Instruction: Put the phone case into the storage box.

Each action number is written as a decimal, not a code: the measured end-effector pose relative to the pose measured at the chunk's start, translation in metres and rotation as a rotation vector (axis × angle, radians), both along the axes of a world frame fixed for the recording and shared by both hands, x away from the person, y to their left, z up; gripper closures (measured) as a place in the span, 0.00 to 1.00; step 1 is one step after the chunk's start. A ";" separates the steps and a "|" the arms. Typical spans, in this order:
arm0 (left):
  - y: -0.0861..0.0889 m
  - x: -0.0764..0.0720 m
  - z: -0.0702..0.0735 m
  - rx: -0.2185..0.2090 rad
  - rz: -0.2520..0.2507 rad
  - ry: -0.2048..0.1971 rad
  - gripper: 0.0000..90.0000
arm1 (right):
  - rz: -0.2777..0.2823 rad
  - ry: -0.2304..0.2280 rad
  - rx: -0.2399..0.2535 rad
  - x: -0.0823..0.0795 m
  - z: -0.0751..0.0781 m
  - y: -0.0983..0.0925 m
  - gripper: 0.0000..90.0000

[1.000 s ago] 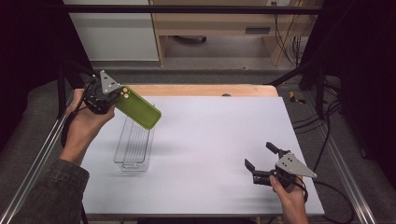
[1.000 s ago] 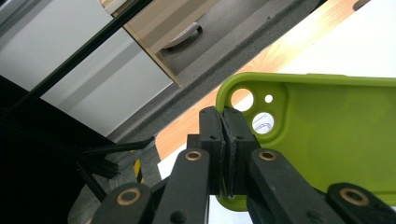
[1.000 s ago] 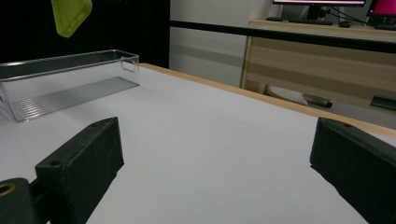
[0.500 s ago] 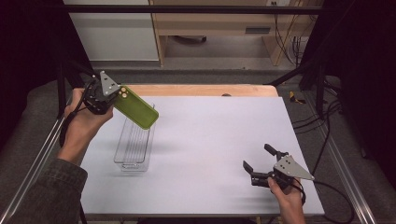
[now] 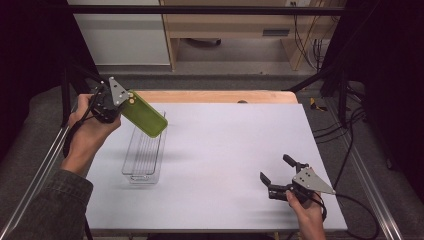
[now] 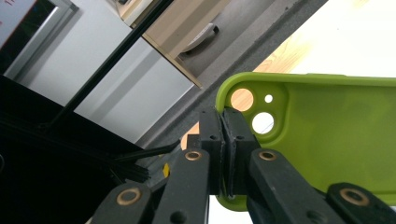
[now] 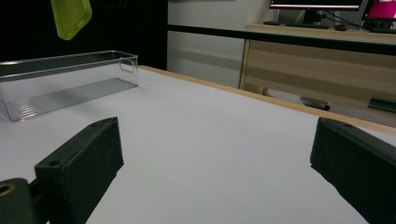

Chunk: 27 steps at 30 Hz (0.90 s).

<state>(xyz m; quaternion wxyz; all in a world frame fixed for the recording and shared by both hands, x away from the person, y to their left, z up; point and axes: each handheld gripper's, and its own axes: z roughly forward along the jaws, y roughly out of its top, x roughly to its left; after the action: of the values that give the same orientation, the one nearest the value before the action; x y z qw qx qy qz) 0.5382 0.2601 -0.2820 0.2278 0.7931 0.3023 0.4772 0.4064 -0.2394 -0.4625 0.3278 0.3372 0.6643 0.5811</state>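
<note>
We see the left gripper (image 5: 120, 97) raised above the far left corner of the bench (image 5: 225, 150), its fingers (image 6: 219, 140) clamped on the edge of a lime-green phone case (image 5: 145, 116) at the camera-cutout end. The case hangs in the air, tilted, its long axis running from the gripper down and to the right in the high view, with the free end lowest. That free end hovers over the far end of a clear plastic tray (image 5: 144, 156), which sits on the bench with its long axis running away from the person. The right gripper (image 5: 276, 176) rests near the bench's near right corner, well apart from the tray, its fingers (image 7: 79, 163) spread wide around nothing. Bare white bench surface lies between the two grippers.
</note>
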 end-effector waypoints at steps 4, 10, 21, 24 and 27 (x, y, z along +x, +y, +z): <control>-0.001 0.001 0.000 0.021 0.003 -0.016 0.97 | -0.001 -0.004 0.003 0.000 0.000 0.000 0.03; -0.001 0.002 -0.003 0.041 0.009 -0.022 0.97 | 0.005 -0.010 0.000 0.000 -0.001 0.002 0.03; -0.004 0.001 -0.006 0.106 0.013 -0.080 0.97 | -0.001 -0.016 0.006 0.001 -0.003 0.002 0.03; -0.005 0.002 -0.008 0.126 0.011 -0.088 0.97 | -0.001 -0.016 0.007 0.001 -0.003 0.003 0.03; -0.007 0.003 -0.010 0.139 0.009 -0.092 0.97 | -0.002 -0.019 0.009 0.001 -0.003 0.003 0.03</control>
<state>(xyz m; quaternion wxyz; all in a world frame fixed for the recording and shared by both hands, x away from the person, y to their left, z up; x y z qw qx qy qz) 0.5411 0.2535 -0.2925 0.1835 0.7828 0.2612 0.5342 0.4076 -0.2367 -0.4657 0.3330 0.3338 0.6583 0.5867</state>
